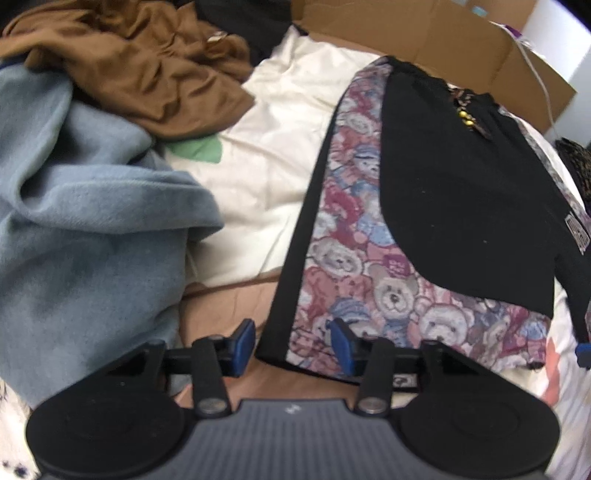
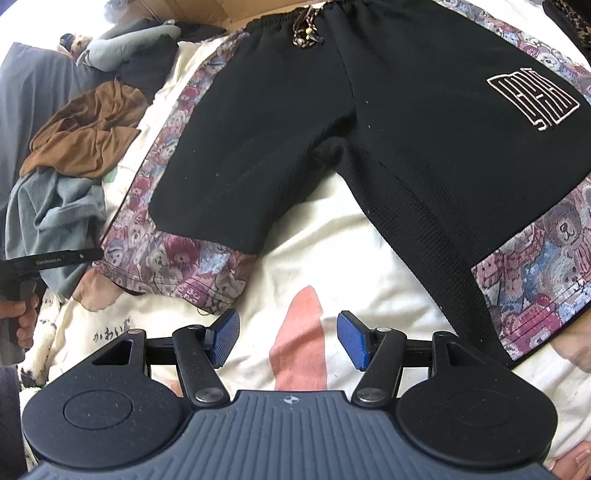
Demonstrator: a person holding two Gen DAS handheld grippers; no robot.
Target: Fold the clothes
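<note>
Black knit shorts with teddy-bear patterned side and hem panels [image 2: 332,122] lie spread flat, front side up, on a cream bedsheet with pink and green printed shapes [image 2: 325,258]. The waistband, with its beaded brown drawstring [image 2: 308,31], points away from both sets of fingers; a white line-embroidered emblem [image 2: 533,99] marks one leg.

Left gripper [image 1: 293,345]: blue-padded fingers apart, nothing between the pads. They stand at the outer hem corner of one leg; the right-hand pad [image 1: 341,343] overlaps the patterned hem, while the other pad sits just beyond the black side stripe. Contact with the cloth cannot be told.

Right gripper [image 2: 288,339]: blue-padded fingers apart and empty, over bare sheet and a pink print. The two leg hems lie ahead of them, one to each side, neither touching a pad.

Ahead and to the left of the left fingers lie a crumpled pale blue fleece garment [image 1: 92,221] and, beyond it, a rumpled brown garment [image 1: 147,70]. A brown cardboard sheet [image 1: 424,33] lies past the waistband. In the right wrist view, a hand [image 2: 24,317] grips the left tool's handle at the left edge.
</note>
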